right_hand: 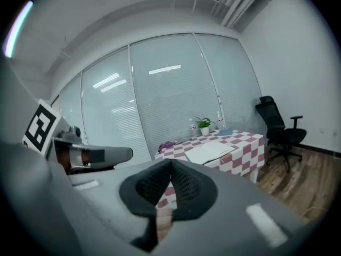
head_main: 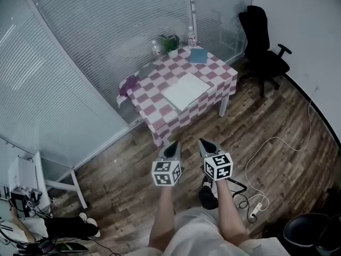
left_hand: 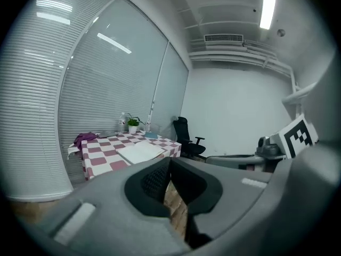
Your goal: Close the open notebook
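– Holding your left gripper [head_main: 173, 144] and right gripper [head_main: 205, 143] with jaws together, empty: why?
– You're well short of the table [head_main: 160, 116], nothing to grip yet. Open notebook [head_main: 185, 91] lies mid-table, pages up.

The left gripper [head_main: 173, 144] and the right gripper [head_main: 204, 143] have grey jaws that taper to a wedge. Behind each sits a white cube [head_main: 167, 173] printed with black square markers. In the two gripper views the shells are smooth matt grey with small pale rectangular insets [left_hand: 74, 223]. The pads [left_hand: 154, 183] are black with a fine dimpled grid. The person wears a pale garment [head_main: 197, 233] and a dark shoe [head_main: 208, 197].
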